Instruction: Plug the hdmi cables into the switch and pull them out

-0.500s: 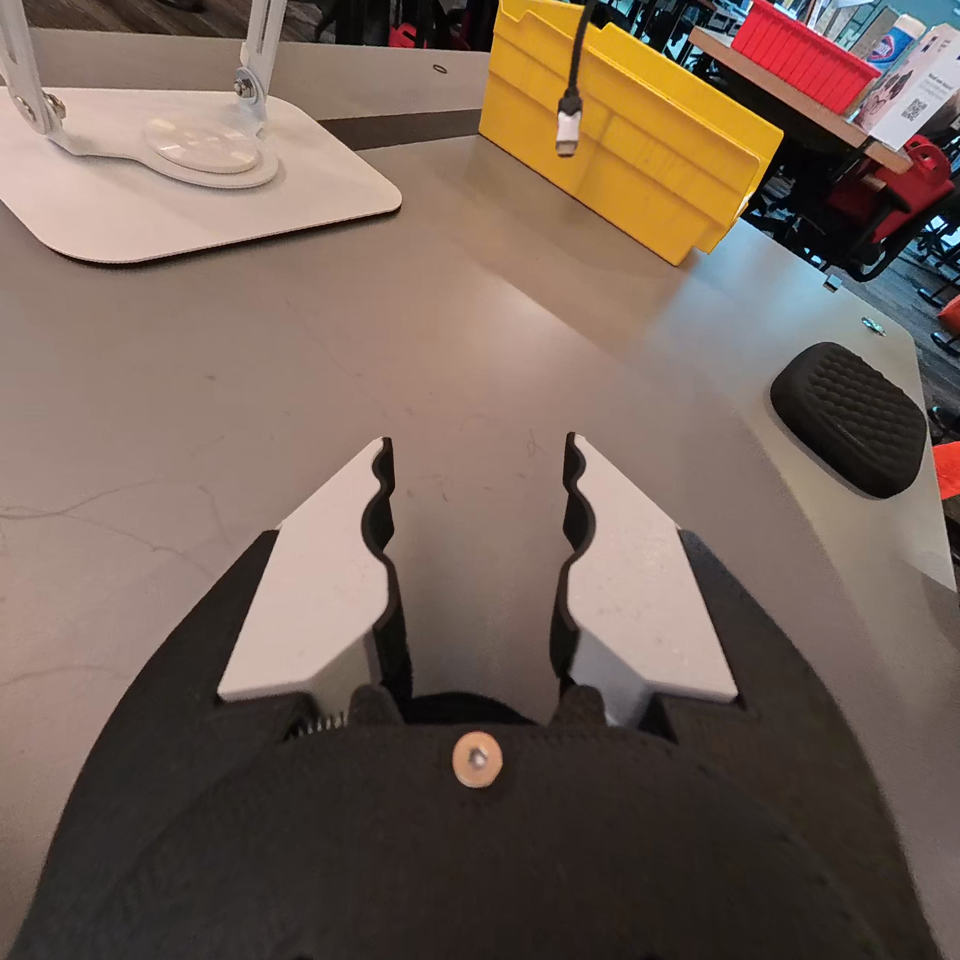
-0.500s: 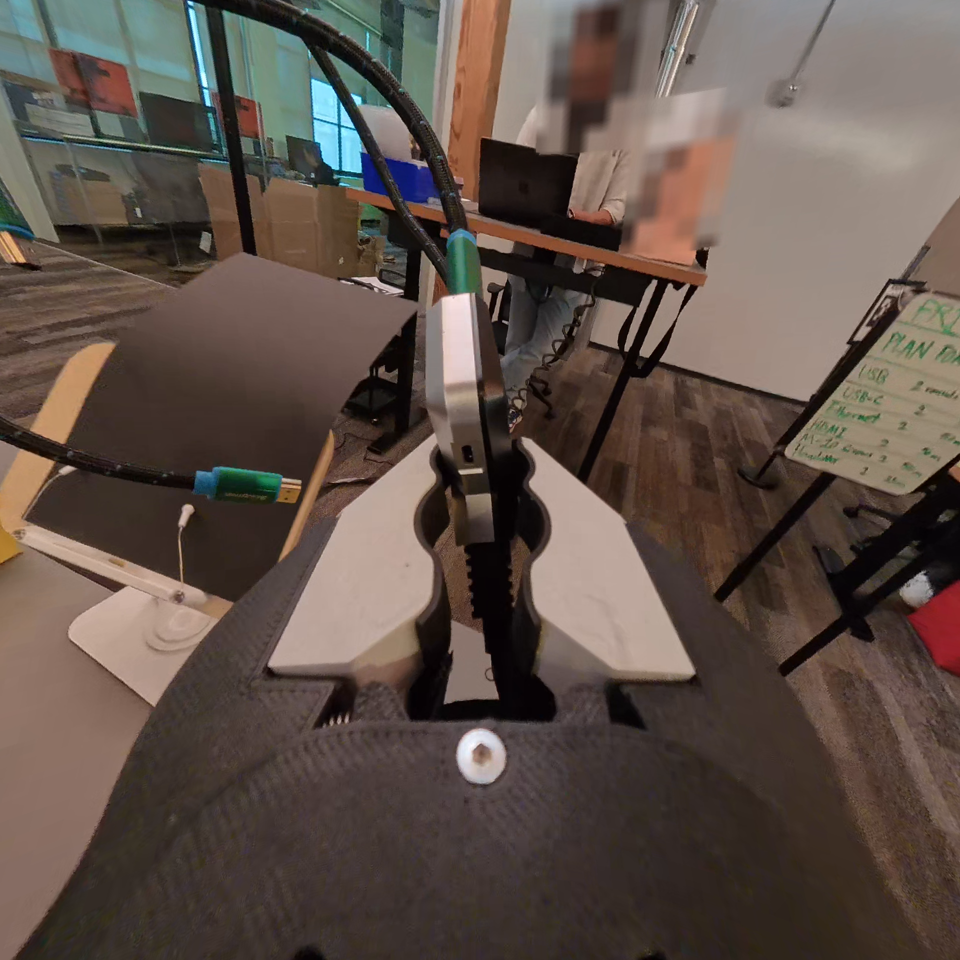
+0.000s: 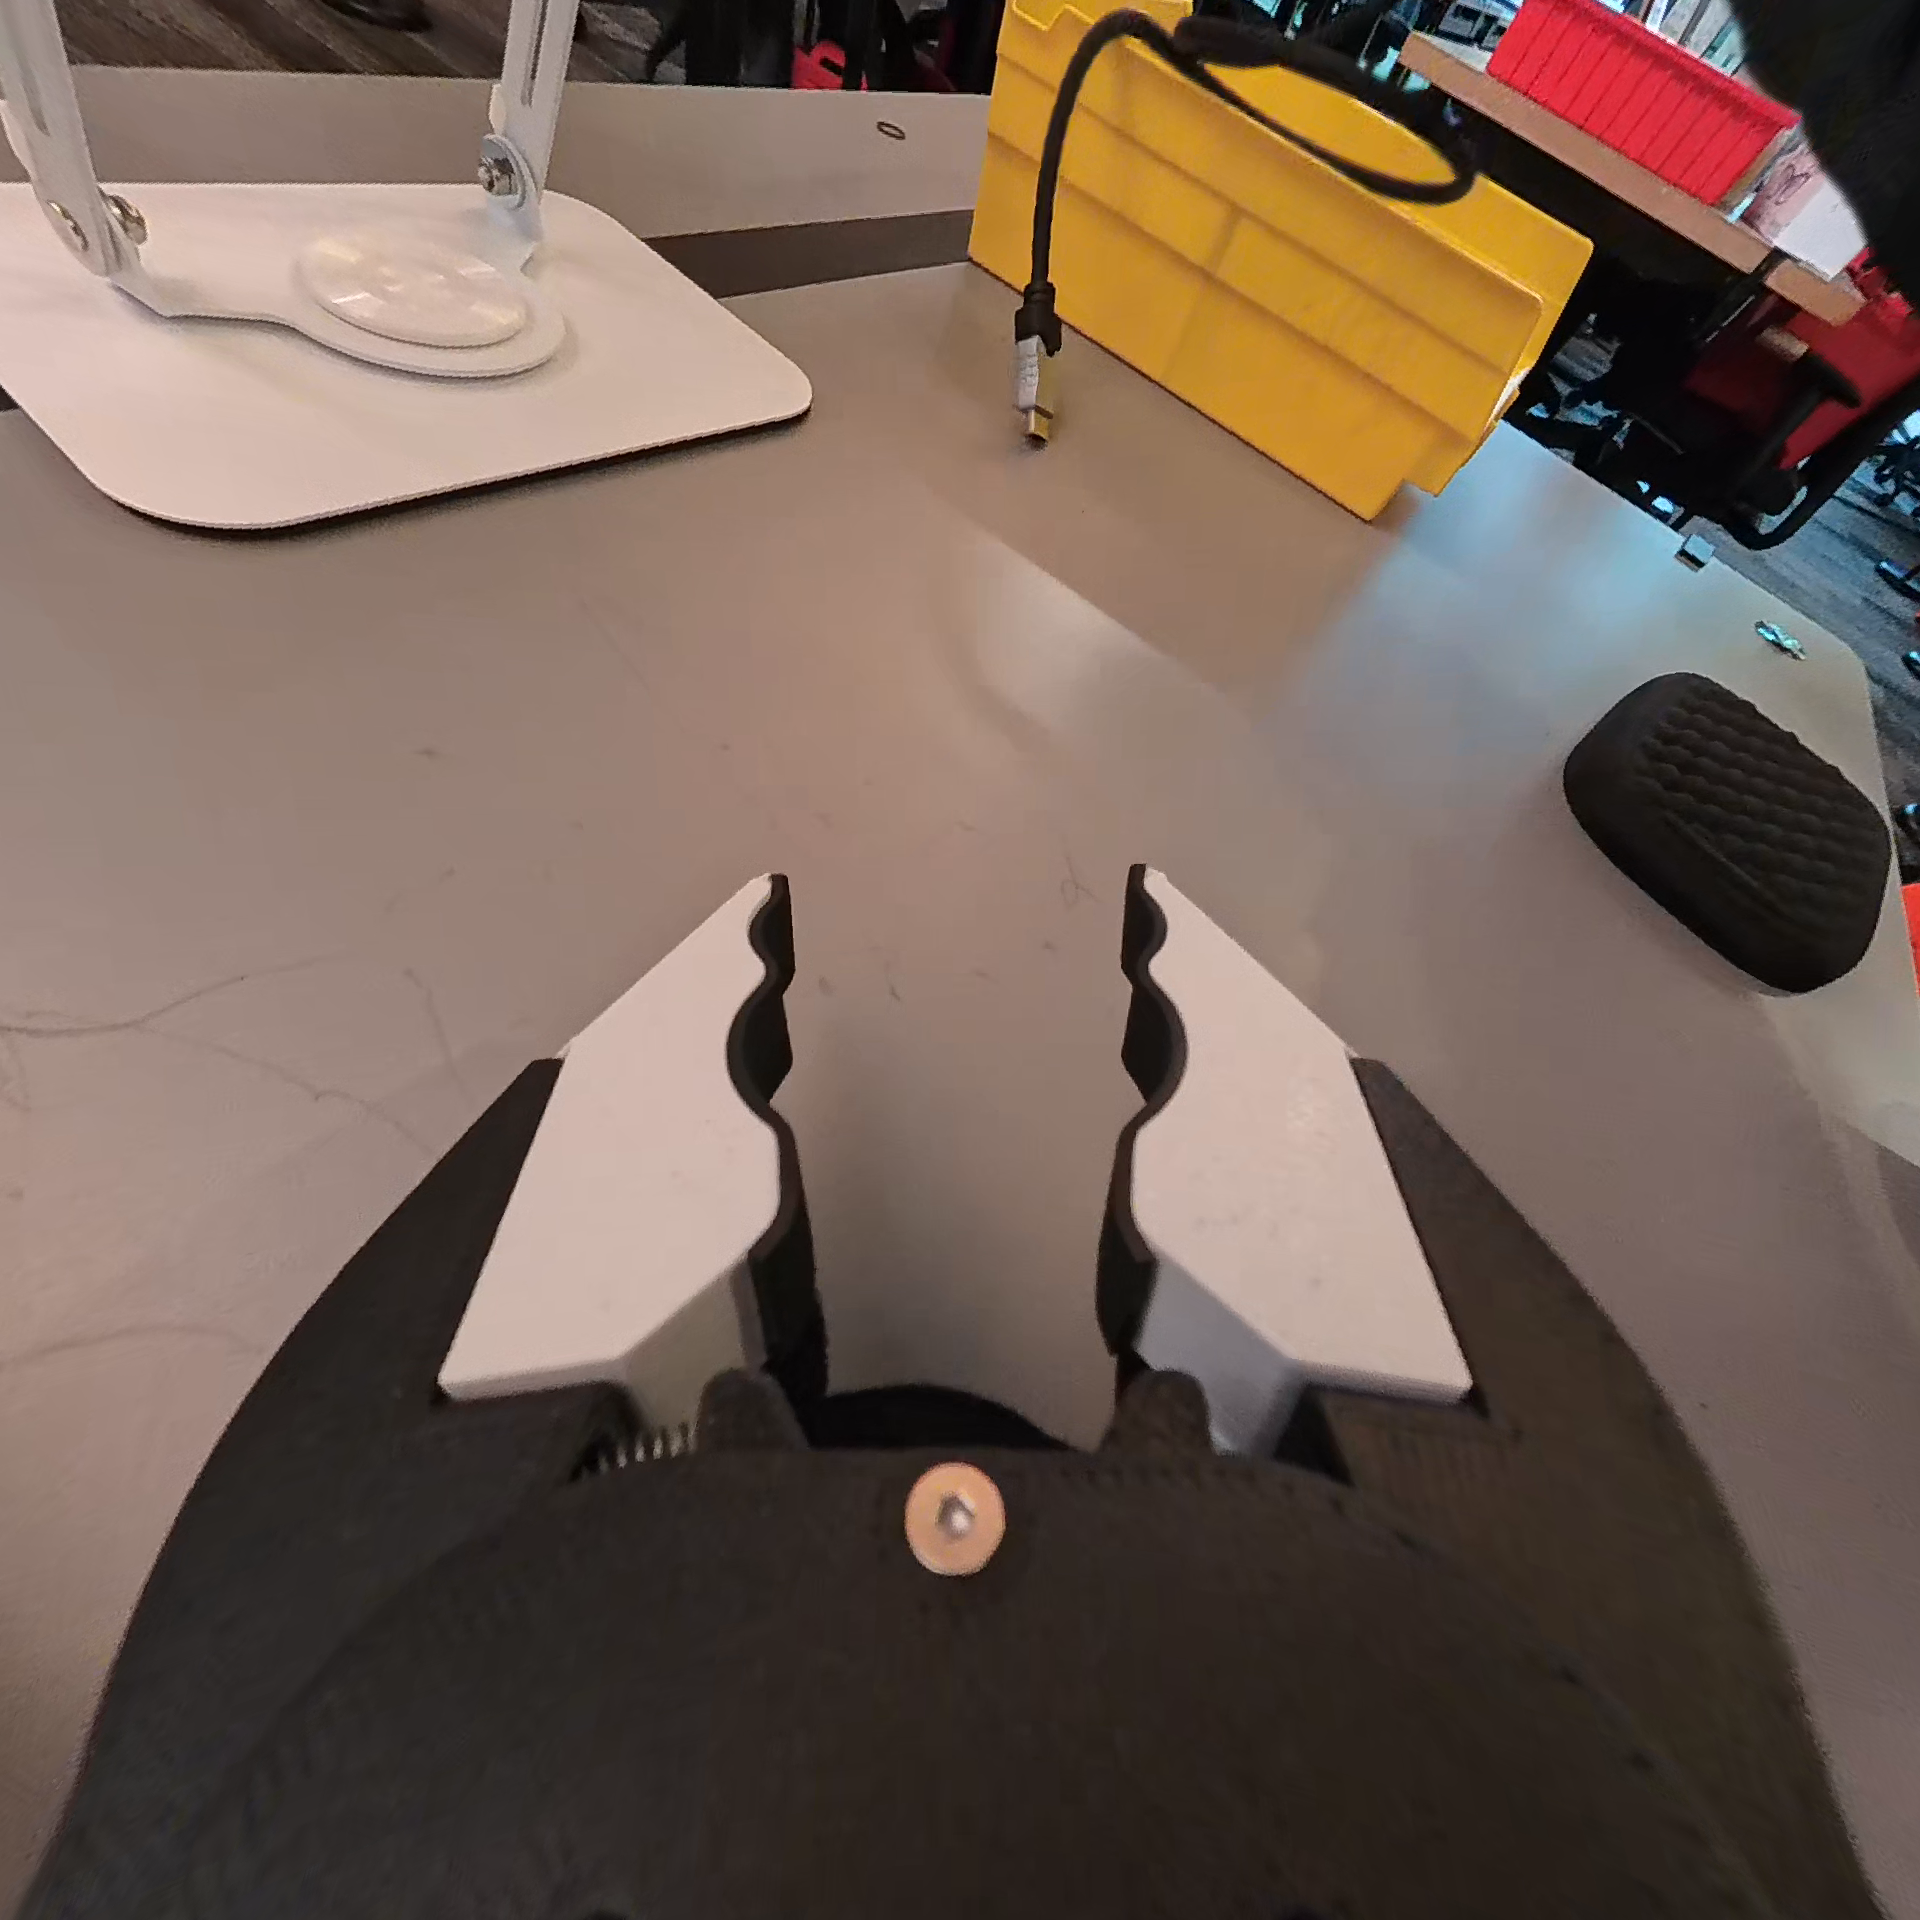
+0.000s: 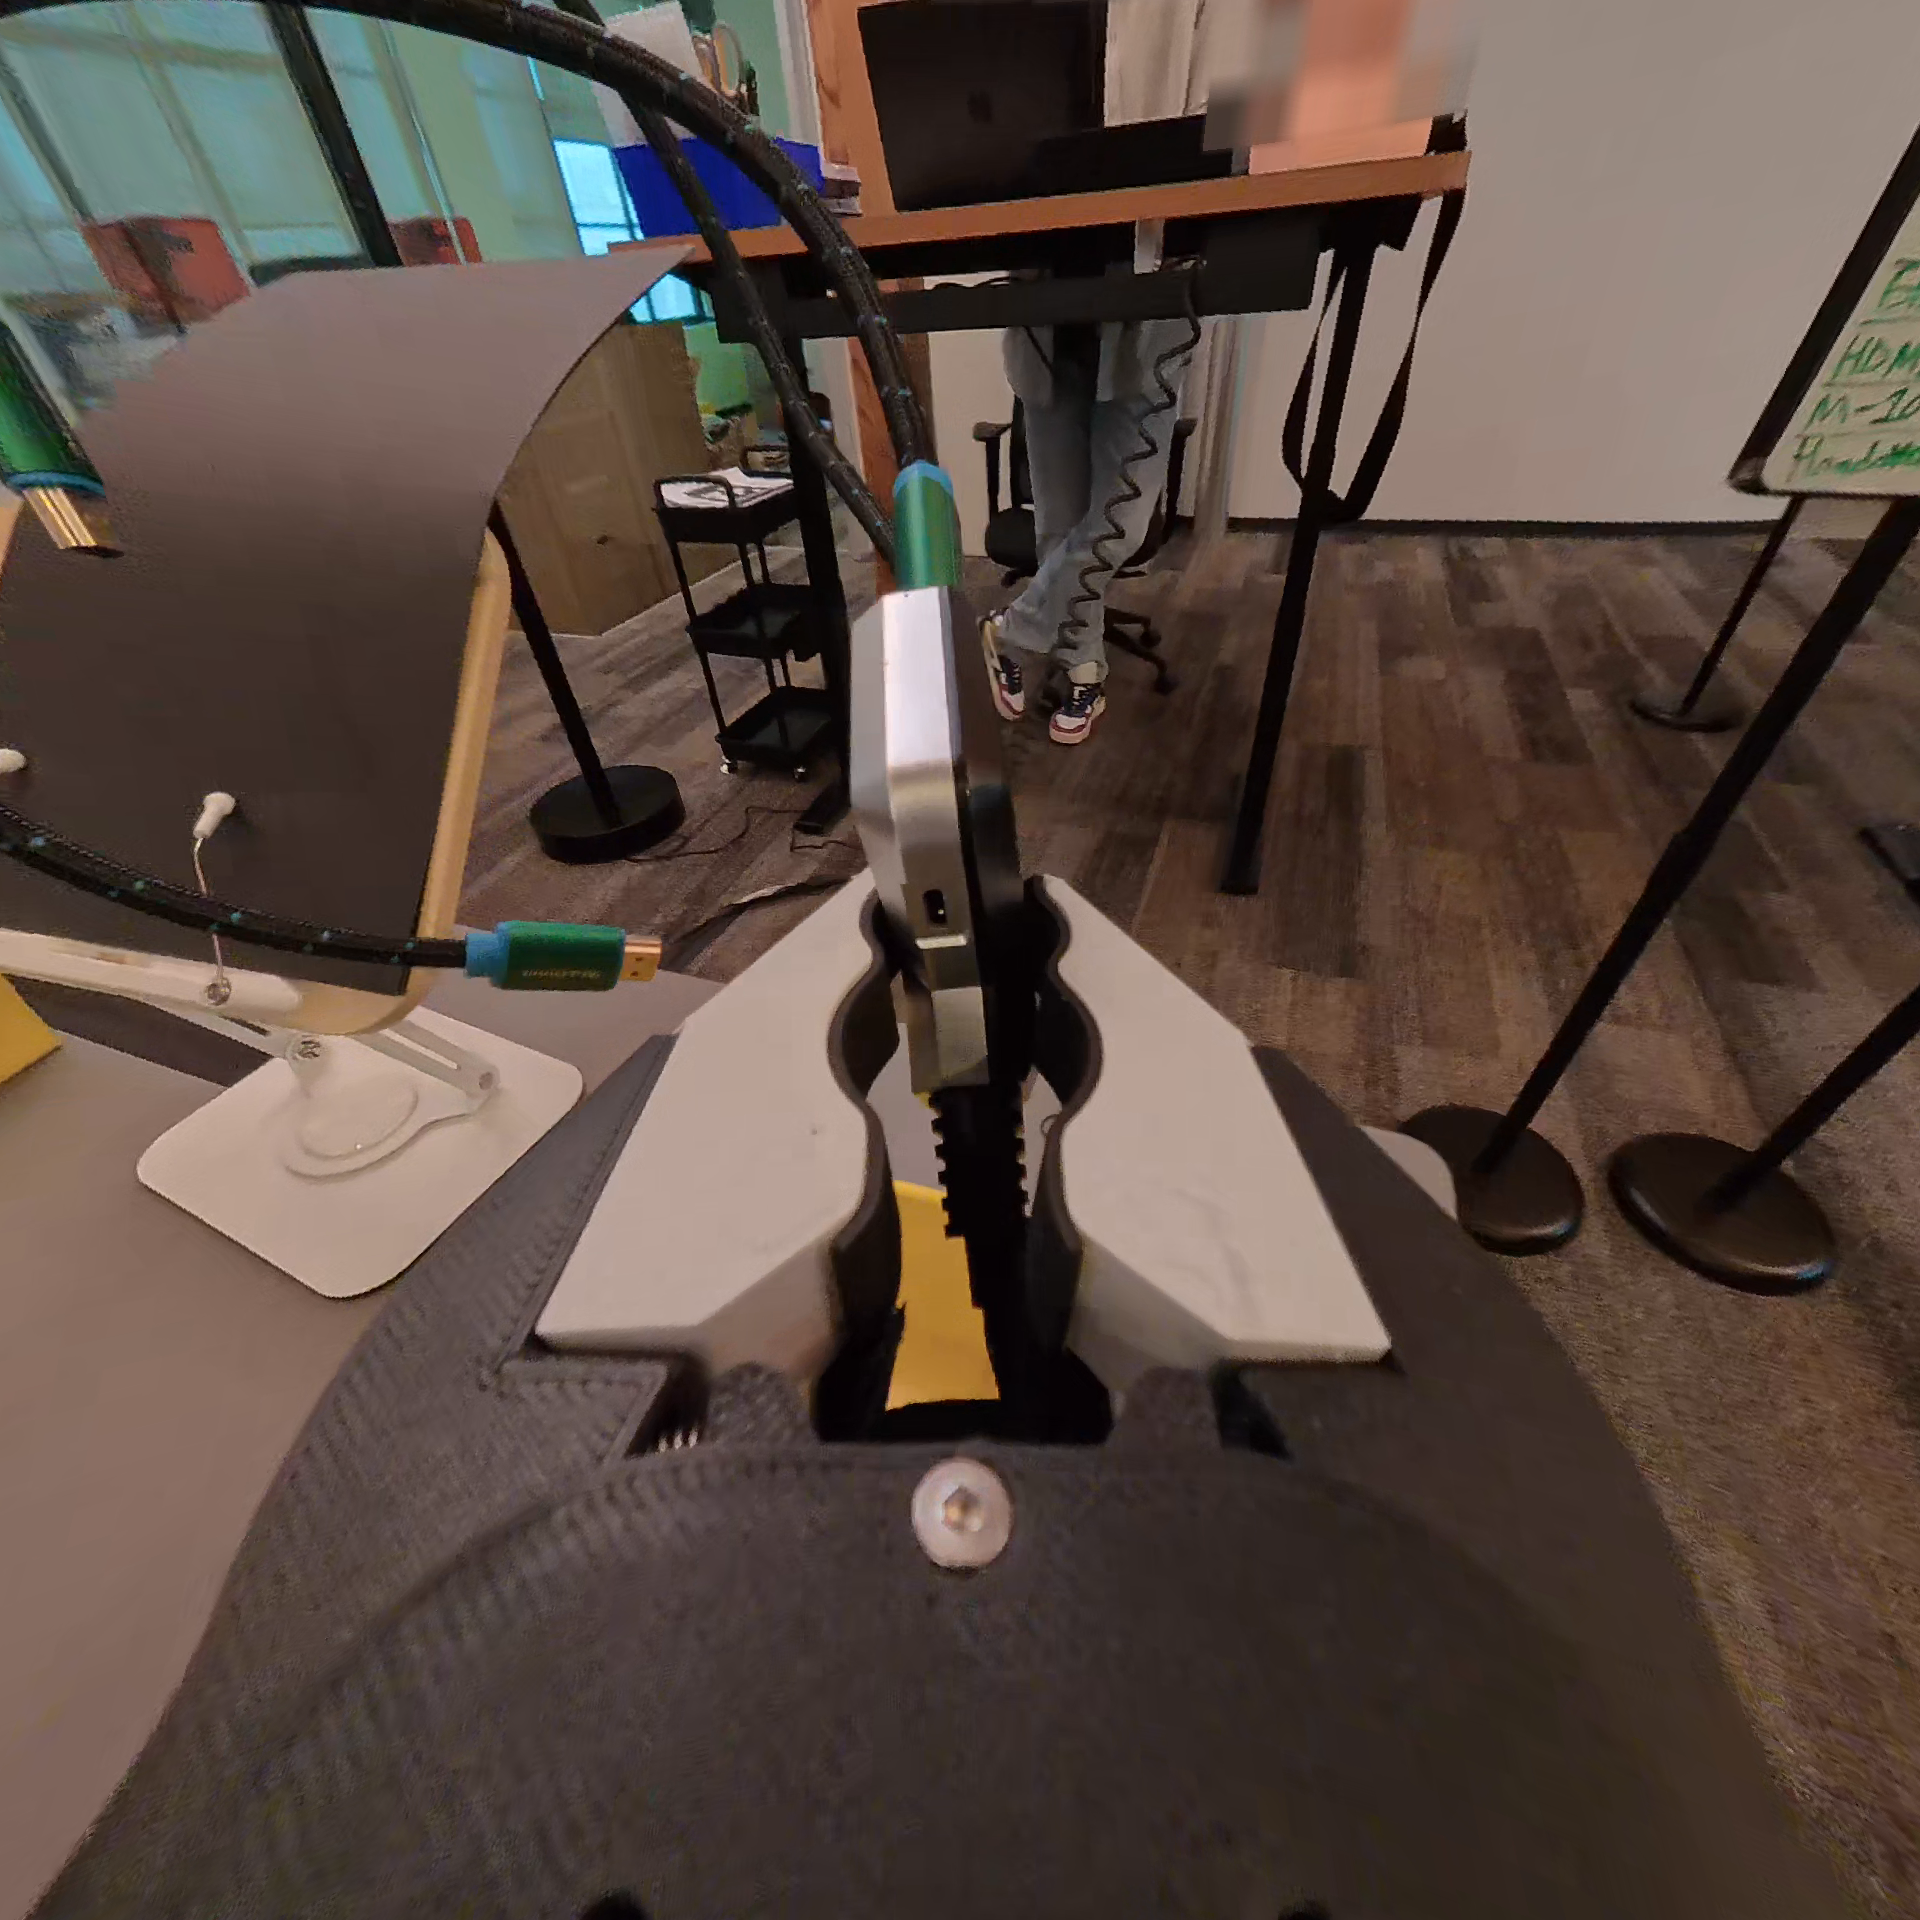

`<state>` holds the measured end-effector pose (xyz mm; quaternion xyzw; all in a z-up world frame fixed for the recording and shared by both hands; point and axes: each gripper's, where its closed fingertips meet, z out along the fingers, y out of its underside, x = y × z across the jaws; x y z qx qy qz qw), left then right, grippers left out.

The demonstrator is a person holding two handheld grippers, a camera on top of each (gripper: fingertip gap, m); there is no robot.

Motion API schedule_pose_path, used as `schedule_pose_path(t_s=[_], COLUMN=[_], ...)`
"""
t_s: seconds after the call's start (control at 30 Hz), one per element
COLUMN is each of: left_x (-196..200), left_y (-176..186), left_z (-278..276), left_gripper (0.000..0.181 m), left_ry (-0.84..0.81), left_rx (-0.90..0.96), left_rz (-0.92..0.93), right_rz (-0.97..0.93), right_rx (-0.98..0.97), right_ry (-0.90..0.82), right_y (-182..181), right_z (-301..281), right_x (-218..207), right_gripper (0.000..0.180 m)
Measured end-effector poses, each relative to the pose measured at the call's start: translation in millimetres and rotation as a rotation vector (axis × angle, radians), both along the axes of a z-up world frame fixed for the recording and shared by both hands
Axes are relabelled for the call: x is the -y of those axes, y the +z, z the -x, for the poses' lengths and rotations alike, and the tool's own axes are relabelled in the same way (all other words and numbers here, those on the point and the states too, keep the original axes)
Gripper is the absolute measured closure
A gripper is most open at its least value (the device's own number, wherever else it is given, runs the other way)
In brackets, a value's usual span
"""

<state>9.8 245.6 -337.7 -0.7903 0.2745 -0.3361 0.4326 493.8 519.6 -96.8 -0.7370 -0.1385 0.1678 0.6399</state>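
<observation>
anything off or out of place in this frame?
One oddity: the right claw holds the silver switch up in the air, with one green HDMI plug seated on top and another green HDMI plug dangling loose. The left claw is open and empty.

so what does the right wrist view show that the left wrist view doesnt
Only the right wrist view shows the right gripper shut on the slim silver switch box, one green-ended braided cable plugged into its far end, and a second green plug with a gold tip hanging free.

Only the left wrist view shows the open left gripper, a thin black cable with a small silver plug and a black textured pad.

Both show the white stand base on the grey table.
</observation>
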Motion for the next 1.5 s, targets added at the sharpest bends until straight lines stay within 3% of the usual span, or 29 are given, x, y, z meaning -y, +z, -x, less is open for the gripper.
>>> schedule_pose_path(t_s=[0.3,0.53,0.93,1.5], left_x=[-1.1,-1.7,-1.9,-1.8], left_y=[-1.2,-2.0,-2.7,-3.4], left_z=[0.3,0.3,-0.1,-0.6], left_gripper=[0.12,0.121,0.121,0.121], left_ry=[0.007,0.01,0.012,0.009], left_rx=[-0.007,-0.011,-0.021,-0.027], left_rz=[0.002,0.005,0.001,0.001], right_rz=[0.01,0.102,0.319,0.535], right_rx=[-0.178,-0.182,0.049,0.247], right_ry=[0.112,0.124,0.196,0.343], right_y=[-51.3,-98.4,-170.7,-200.0], right_z=[12.1,15.8,46.8,56.4], right_x=[-3.4,-1.3,5.5,25.4], right_gripper=[0.16,0.16,0.161,0.159])
